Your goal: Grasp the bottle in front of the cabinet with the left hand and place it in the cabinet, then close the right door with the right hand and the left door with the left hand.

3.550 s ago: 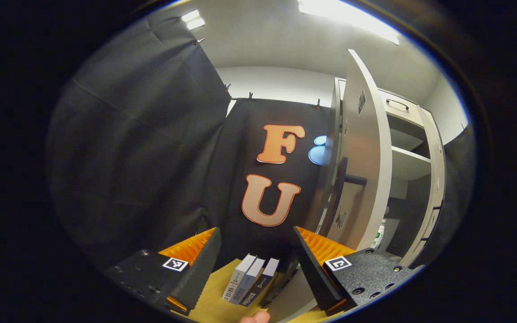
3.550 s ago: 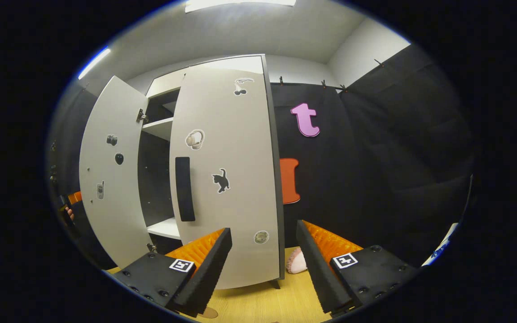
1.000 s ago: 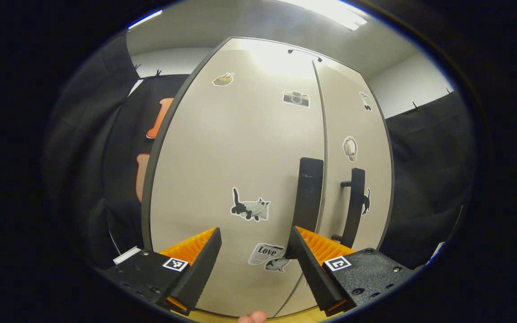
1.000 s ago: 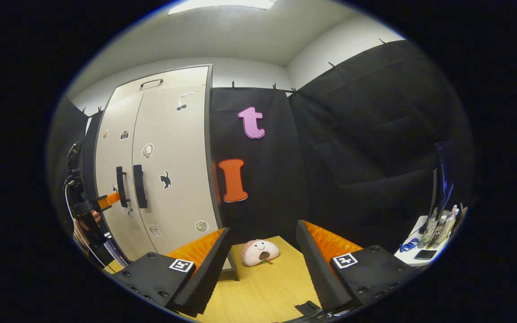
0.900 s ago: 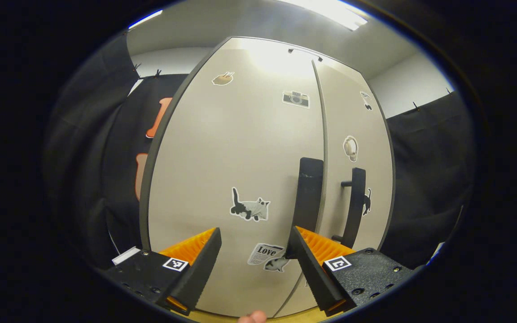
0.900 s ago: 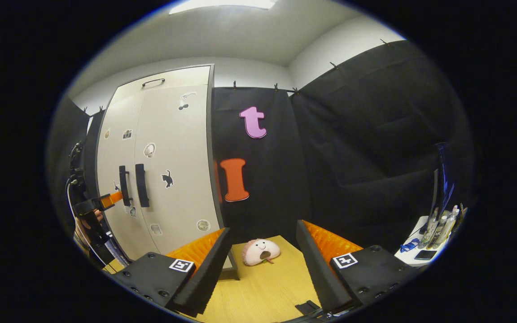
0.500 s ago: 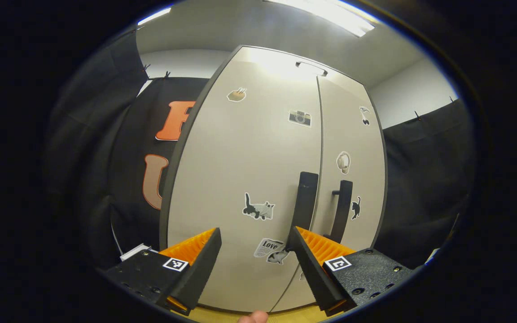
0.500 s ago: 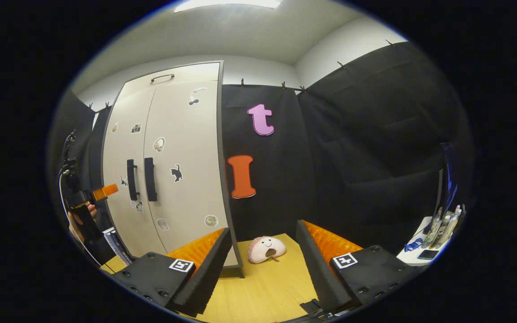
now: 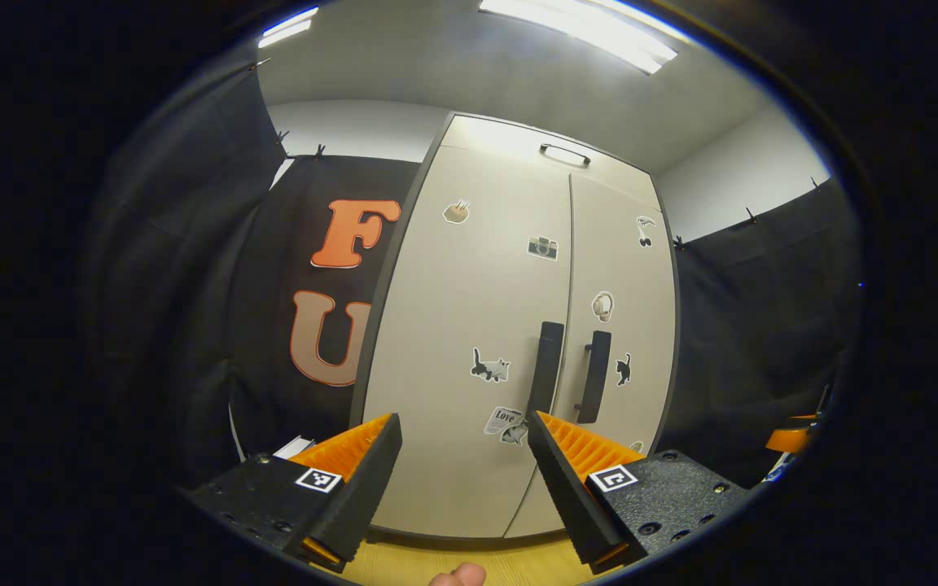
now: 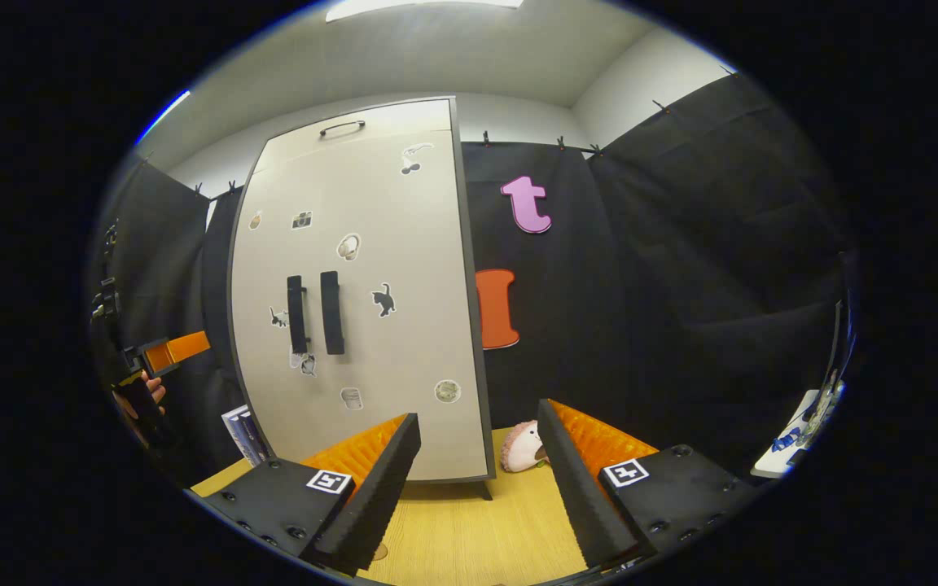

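Cabinet (image 9: 510,325): both rigid doors look shut, the bottle presumably inside. Your left gripper (image 9: 461,476) and right gripper (image 10: 477,480) gape empty. Handles (image 10: 314,313) offer the firmest hold.

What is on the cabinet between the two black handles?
Just the thin seam where the left door and right door meet, shut; no sticker sits between the handles. The left gripper view shows it best.
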`<action>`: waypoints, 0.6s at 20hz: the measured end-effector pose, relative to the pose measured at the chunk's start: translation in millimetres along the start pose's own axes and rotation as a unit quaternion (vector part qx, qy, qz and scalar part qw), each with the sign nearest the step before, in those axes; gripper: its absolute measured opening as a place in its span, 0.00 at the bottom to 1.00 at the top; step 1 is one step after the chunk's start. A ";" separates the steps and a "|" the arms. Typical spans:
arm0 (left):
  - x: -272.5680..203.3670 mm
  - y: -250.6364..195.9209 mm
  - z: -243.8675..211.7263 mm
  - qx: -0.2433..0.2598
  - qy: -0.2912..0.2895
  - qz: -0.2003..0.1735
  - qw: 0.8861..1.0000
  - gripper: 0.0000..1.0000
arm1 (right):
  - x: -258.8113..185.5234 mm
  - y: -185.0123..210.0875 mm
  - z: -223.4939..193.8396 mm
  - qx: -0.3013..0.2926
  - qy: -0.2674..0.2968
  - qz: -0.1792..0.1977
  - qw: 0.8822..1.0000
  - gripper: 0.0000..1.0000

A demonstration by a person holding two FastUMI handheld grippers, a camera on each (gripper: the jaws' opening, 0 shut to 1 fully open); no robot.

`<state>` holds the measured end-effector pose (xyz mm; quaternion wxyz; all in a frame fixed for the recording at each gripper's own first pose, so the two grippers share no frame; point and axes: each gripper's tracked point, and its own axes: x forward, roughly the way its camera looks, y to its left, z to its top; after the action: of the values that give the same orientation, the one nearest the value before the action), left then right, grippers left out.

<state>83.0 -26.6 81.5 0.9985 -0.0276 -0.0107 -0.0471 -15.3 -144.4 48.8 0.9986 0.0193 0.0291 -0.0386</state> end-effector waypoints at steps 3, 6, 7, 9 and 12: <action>-23.6 8.2 -1.8 -0.003 0.002 0.012 1.000 0.95 | 6.7 22.4 -6.1 0.005 0.001 0.025 1.000 0.89; -44.3 19.6 -3.0 0.010 -0.008 0.039 0.999 0.95 | 14.0 36.7 -13.2 0.003 0.002 0.037 0.999 0.89; -48.9 20.6 -6.6 0.012 -0.004 0.043 0.999 0.95 | 16.5 40.6 -14.4 0.004 0.002 0.040 0.999 0.89; -60.0 21.5 -12.2 0.014 0.000 0.047 0.999 0.95 | 18.6 46.0 -14.2 0.008 -0.001 0.044 0.999 0.89; -72.3 26.6 -17.1 0.034 -0.001 0.057 0.998 0.95 | 20.0 43.3 -11.1 0.005 -0.009 0.036 0.999 0.96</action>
<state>13.9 5.6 61.2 0.9999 0.0053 -0.0116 0.0104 7.4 -102.3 38.1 0.9995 0.0248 0.0188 -0.0030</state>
